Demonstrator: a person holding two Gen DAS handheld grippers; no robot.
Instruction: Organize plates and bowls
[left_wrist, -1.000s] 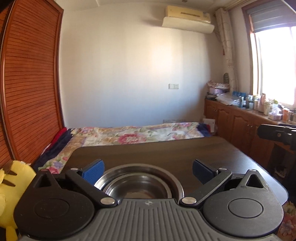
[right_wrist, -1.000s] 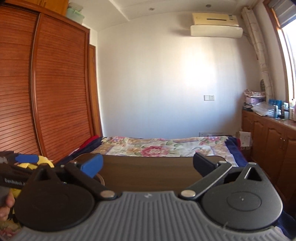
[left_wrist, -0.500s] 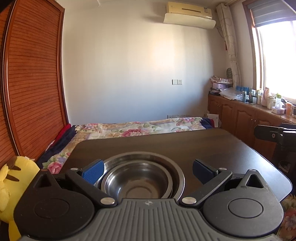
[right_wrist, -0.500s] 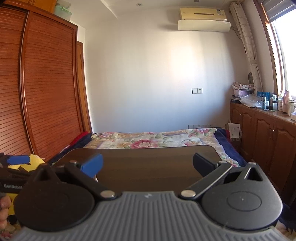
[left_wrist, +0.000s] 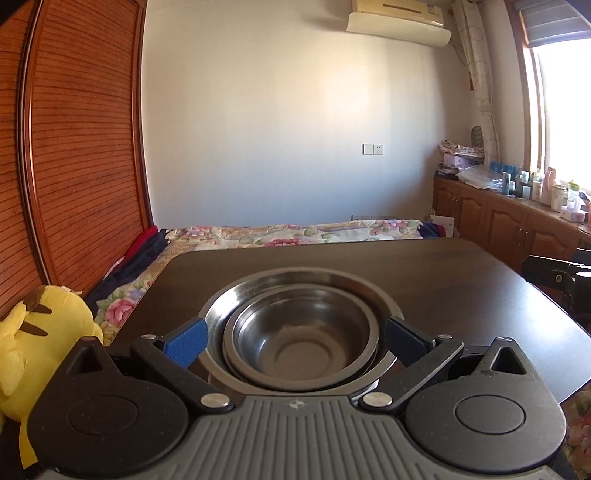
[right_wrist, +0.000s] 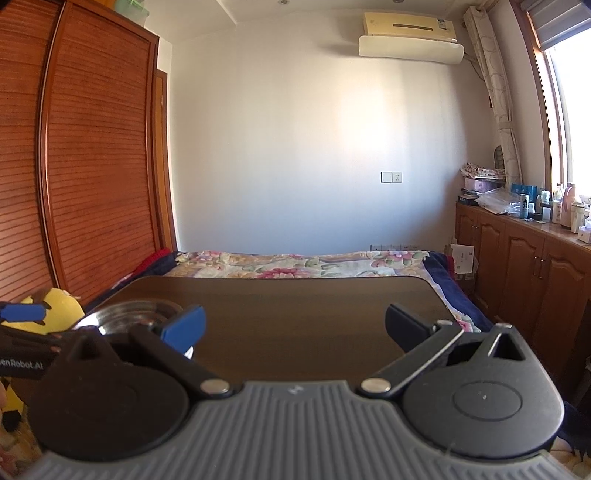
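Note:
A small steel bowl (left_wrist: 301, 343) sits nested inside a larger steel bowl (left_wrist: 295, 282) on the dark wooden table (left_wrist: 461, 280). My left gripper (left_wrist: 295, 341) hovers over the near side of the stack, open, its blue pads on either side of the bowls without touching them. In the right wrist view the rim of the large bowl (right_wrist: 129, 314) shows at the left, partly behind a finger. My right gripper (right_wrist: 295, 325) is open over bare table (right_wrist: 295, 306), with nothing between its fingers. The left gripper's blue pad (right_wrist: 22, 312) shows at the far left edge.
A yellow plush toy (left_wrist: 33, 332) sits off the table's left edge. A bed with a floral cover (left_wrist: 288, 232) lies beyond the far edge. Wooden cabinets (left_wrist: 517, 221) with bottles line the right wall, a slatted wardrobe (left_wrist: 74, 147) the left.
Both cameras have tipped downward and risen, so the nested bowls show more fully between the left fingers. The bowls themselves have not moved, and both grippers stay open.

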